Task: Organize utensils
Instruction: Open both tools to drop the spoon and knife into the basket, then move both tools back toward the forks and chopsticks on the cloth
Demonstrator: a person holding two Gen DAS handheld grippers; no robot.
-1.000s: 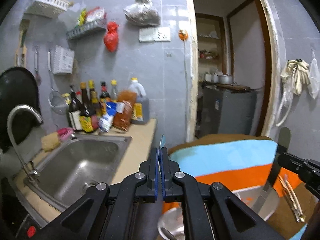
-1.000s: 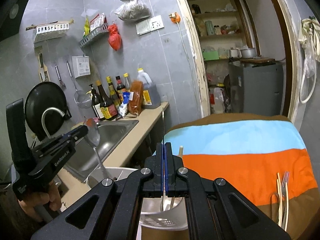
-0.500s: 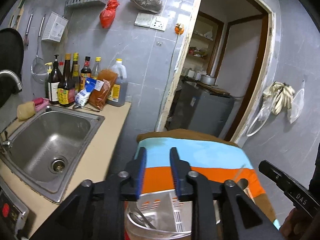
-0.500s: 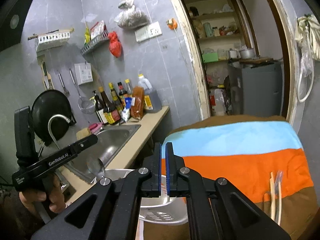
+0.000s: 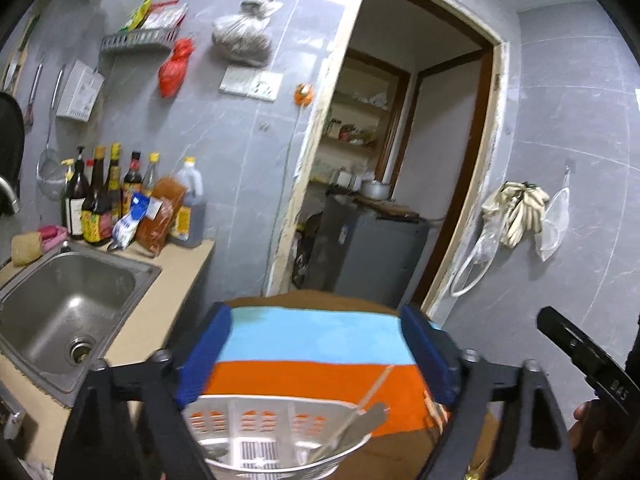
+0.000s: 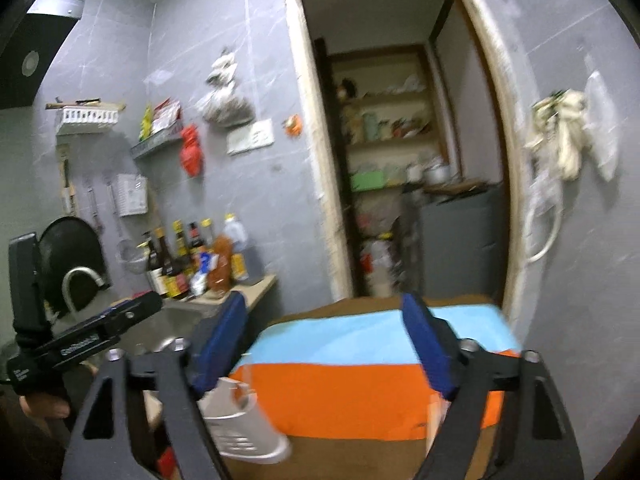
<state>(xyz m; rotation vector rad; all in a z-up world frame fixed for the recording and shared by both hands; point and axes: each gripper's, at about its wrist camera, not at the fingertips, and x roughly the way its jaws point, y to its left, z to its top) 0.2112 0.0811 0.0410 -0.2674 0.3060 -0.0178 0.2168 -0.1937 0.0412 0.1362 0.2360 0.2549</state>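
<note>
A white slotted plastic basket (image 5: 280, 436) sits at 6 o'clock in the left wrist view, on the striped cloth, and holds the utensils: a thin chopstick (image 5: 374, 390) leans up toward 1 o'clock over its rim, and a flat metal handle (image 5: 360, 426) lies just beside it, its type too blurred to tell. In the right wrist view the same basket (image 6: 240, 428) shows at 7 o'clock, partly hidden behind the left-hand finger of the near gripper.

The left gripper (image 5: 316, 354) hovers above the basket with its blue-padded fingers (image 5: 204, 356) spread wide and nothing between them. The right gripper (image 6: 326, 350) is likewise spread wide and empty, its blue pads (image 6: 426, 350) standing over the cloth. Each gripper also appears in the other's view: the right one as a black bar at 4 o'clock, the left one at 8 o'clock with a hand (image 6: 44, 404) below it.

The cloth (image 5: 316, 344) runs in bands of brown, light blue, orange and brown. At 9 o'clock in the left wrist view a steel sink (image 5: 68, 312) is set into a beige counter (image 5: 176, 276), with sauce bottles (image 5: 100, 200) against the grey tiled wall. A doorway (image 5: 400, 168) opens at 12 o'clock onto shelves, and cloth gloves (image 5: 516, 212) hang on the wall at 3 o'clock.
</note>
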